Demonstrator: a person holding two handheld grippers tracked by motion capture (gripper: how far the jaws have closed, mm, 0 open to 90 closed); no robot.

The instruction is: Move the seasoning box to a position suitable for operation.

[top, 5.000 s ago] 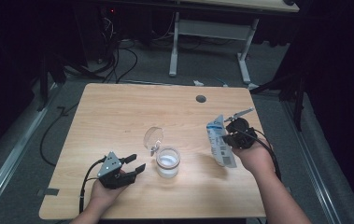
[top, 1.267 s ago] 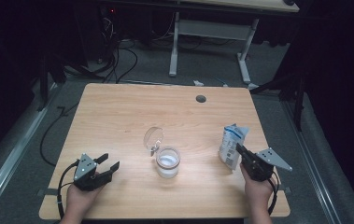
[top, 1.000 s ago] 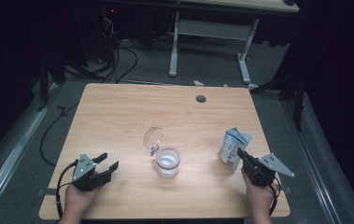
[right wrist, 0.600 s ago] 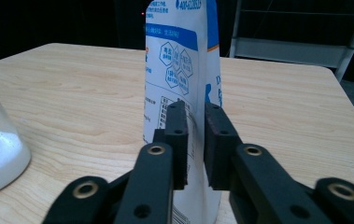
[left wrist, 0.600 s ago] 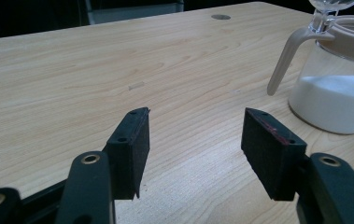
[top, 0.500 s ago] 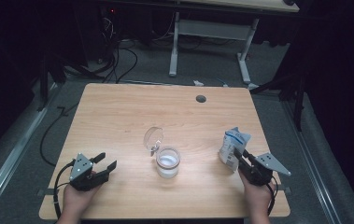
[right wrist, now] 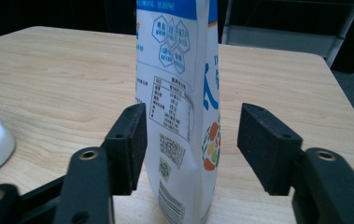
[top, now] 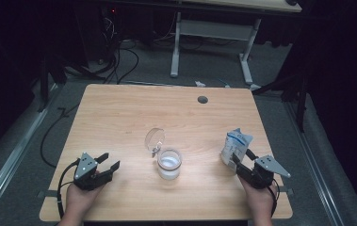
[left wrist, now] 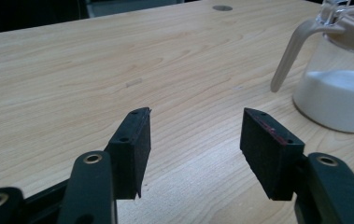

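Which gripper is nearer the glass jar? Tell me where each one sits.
Left. The left gripper lies to the glass jar's left, open on bare table. The right gripper sits farther off, its jaws just opened around the standing pouch.

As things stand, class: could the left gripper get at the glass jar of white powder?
Probably yes. The left gripper is open and empty, and only bare table lies between it and the jar, whose lid stands open.

A light wooden table (top: 119, 117) with a round grommet hole (top: 202, 99) stands on grey carpet (top: 214, 66). Behind it, a second desk's white legs (top: 176, 47) rise into darkness, with black cables (top: 119, 61) trailing over the floor. The surroundings are unlit.
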